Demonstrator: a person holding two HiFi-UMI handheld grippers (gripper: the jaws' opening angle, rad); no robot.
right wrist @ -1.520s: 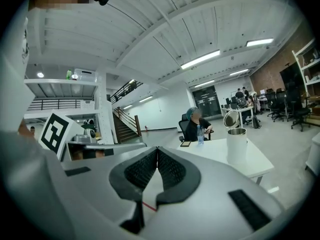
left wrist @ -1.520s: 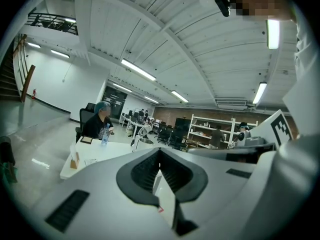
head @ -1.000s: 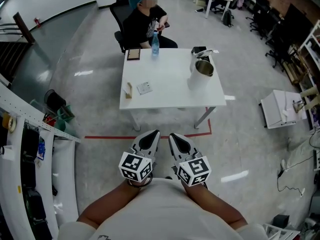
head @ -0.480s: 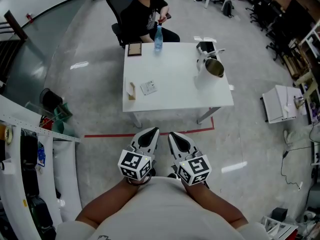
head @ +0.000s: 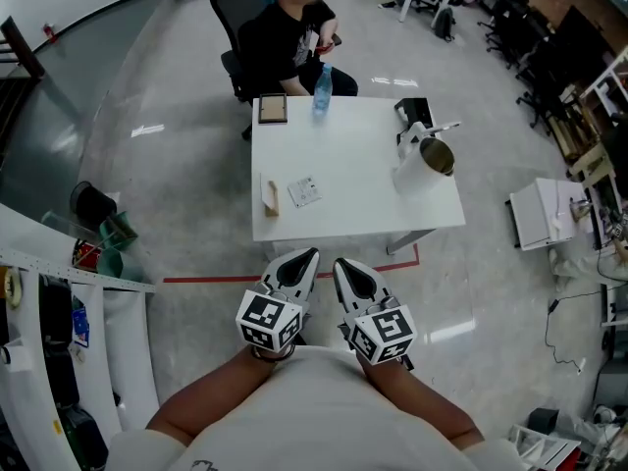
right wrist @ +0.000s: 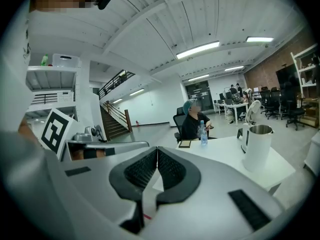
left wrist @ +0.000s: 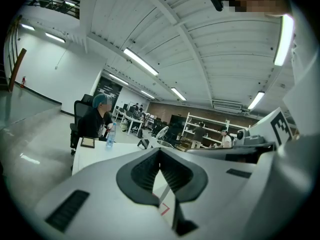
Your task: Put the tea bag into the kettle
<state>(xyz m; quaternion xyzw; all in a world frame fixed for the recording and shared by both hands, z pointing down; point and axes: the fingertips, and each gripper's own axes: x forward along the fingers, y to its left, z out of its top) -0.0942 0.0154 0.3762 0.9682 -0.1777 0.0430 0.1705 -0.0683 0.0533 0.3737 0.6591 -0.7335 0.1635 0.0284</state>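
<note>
Now, approach step: we stand short of table (head: 343, 155), left gripper (head: 304, 259) and right gripper (head: 344, 268) both closed, empty. Next: open jaws, reach tea bag (head: 304, 191), probably that flat packet, well apart from kettle (head: 429, 163).

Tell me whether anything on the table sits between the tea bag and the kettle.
Nothing visible does. The tea bag lies left of the open kettle on the white table, with only bare tabletop between them.

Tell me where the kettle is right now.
In the head view the kettle stands, lid up, near the right edge of the white table, just this side of a black object at the table's far right corner.
</note>
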